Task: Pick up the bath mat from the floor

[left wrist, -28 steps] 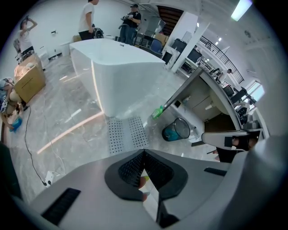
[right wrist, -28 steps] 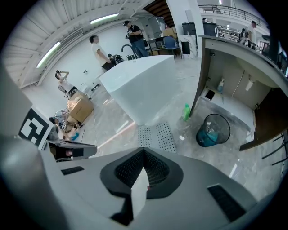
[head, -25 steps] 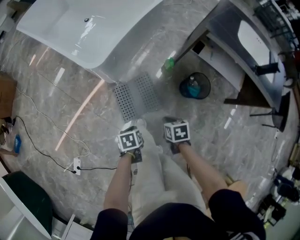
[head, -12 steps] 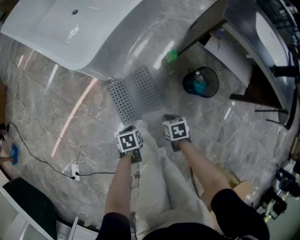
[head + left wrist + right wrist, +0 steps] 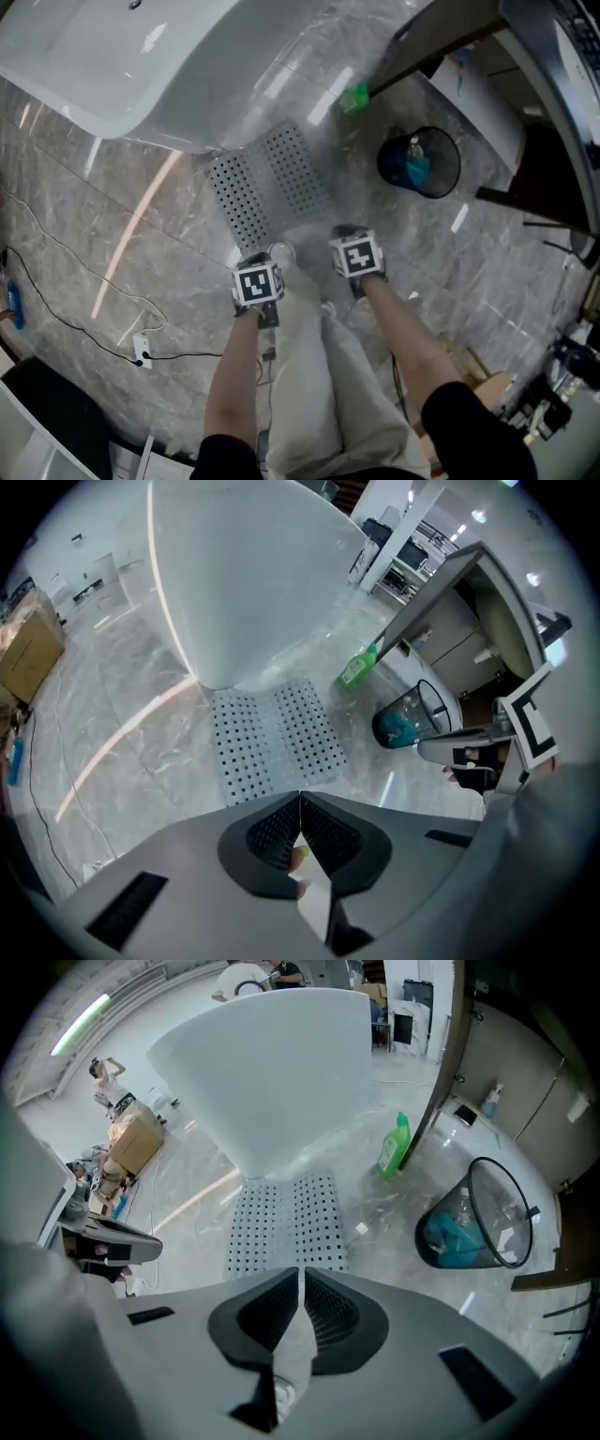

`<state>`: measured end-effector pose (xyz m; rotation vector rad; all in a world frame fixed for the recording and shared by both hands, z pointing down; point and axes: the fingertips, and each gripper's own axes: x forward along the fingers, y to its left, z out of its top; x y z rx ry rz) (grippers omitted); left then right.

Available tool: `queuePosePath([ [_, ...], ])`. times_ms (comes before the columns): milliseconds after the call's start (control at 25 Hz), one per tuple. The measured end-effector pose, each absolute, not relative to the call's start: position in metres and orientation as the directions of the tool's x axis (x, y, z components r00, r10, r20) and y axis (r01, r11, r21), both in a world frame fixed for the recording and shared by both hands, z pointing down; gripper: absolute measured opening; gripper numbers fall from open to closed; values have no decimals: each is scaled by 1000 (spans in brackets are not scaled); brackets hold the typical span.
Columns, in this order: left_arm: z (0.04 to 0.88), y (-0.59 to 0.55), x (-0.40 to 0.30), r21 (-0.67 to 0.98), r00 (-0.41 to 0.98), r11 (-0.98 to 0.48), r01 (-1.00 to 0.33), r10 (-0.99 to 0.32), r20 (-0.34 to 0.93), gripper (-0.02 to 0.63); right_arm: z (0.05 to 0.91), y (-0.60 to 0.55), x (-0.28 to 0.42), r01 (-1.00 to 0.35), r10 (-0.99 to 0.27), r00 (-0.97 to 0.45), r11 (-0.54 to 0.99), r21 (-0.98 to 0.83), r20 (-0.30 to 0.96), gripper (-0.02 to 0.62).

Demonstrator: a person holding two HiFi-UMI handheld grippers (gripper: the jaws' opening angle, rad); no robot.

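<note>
Two grippers, left (image 5: 263, 270) and right (image 5: 351, 246), stay pinched shut on the top edge of the pale bath mat (image 5: 319, 375), which hangs between the arms toward 6 o'clock. Little has shifted in a second. With the perforated floor panel (image 5: 267, 183) at 12 o'clock, the pickup appears made.

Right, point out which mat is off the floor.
The plain cream mat, pinched by the left gripper and right gripper; the grey holed mat lies flat on the floor.
</note>
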<state>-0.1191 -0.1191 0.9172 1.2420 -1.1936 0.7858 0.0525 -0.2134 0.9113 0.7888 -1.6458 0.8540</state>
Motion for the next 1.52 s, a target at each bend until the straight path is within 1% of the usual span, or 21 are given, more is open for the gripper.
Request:
queuePosePath([
  [120, 946, -121, -117, 269, 244, 200, -942, -142, 959, 2, 942, -214, 60, -824, -71, -196, 553, -125, 978, 15],
  [200, 964, -123, -113, 287, 263, 210, -935, -134, 955, 2, 963, -219, 62, -818, -76, -207, 560, -130, 975, 23],
  [240, 972, -124, -112, 292, 270, 218, -931, -125, 955, 2, 974, -220, 62, -817, -71, -221, 558, -145, 973, 41],
  [320, 989, -128, -113, 287, 267, 216, -933, -120, 956, 2, 997, -220, 60, -818, -50, -250, 546, -183, 967, 119],
  [360, 999, -132, -115, 278, 256, 204, -939, -127, 958, 2, 1008, -220, 59, -819, -44, -258, 541, -194, 965, 140],
  [440, 1018, -141, -121, 257, 231, 181, -949, -153, 961, 2, 1029, -222, 57, -817, -45, -265, 541, -199, 963, 175],
  [560, 1043, -142, -123, 251, 224, 187, -950, -154, 962, 2, 1057, -226, 55, -810, -54, -268, 554, -194, 962, 212],
  [680, 1067, -140, -119, 259, 234, 190, -947, -144, 962, 3, 1082, -234, 55, -792, -65, -263, 584, -177, 963, 235],
  [920, 1111, -147, -123, 250, 225, 167, -954, -154, 962, 3, 1128, -246, 59, -787, -68, -245, 596, -157, 967, 270],
  [1200, 1145, -153, -120, 275, 251, 172, -946, -149, 957, 3, 1172, -247, 62, -760, -42, -233, 631, -155, 971, 307],
  [1280, 1152, -156, -119, 285, 261, 159, -945, -156, 953, 3, 1182, -249, 62, -759, -42, -226, 633, -149, 973, 318],
  [1360, 1159, -157, -120, 282, 260, 134, -950, -160, 952, 3, 1190, -252, 62, -760, -45, -228, 633, -149, 973, 348],
  [1520, 1161, -170, -123, 260, 241, 74, -963, -197, 950, 3, 1206, -250, 61, -750, -2, -234, 637, -179, 972, 385],
])
